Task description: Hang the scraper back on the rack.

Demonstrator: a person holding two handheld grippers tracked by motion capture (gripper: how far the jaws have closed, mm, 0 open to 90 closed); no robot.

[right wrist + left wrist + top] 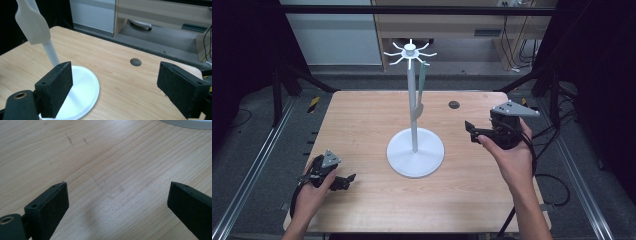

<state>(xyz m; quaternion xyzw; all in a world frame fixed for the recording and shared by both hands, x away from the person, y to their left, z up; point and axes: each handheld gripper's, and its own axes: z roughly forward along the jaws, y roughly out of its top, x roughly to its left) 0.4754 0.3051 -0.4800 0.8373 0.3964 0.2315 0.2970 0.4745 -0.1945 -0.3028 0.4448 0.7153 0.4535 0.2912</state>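
Observation:
A white stand (415, 150) with a round base, a thin pole and a ring of hooks (410, 51) on top rises from the middle of the wooden table (362, 120). From one hook hangs a utensil (421, 85) with a green handle and a pale blade; that blade (32, 22) shows beside the pole (51, 53). My left gripper (343, 182) lies low at the table's near left, open (117, 192) over bare wood. My right gripper (472, 131) is held right of the base, open (115, 75) and empty, pointing toward the stand.
A dark round hole (454, 104) sits in the tabletop at the back right, also seen between the right jaws (135, 62). The base's rim (190, 123) lies just beyond the left gripper. Black frame posts flank the table, and cabinets stand behind it.

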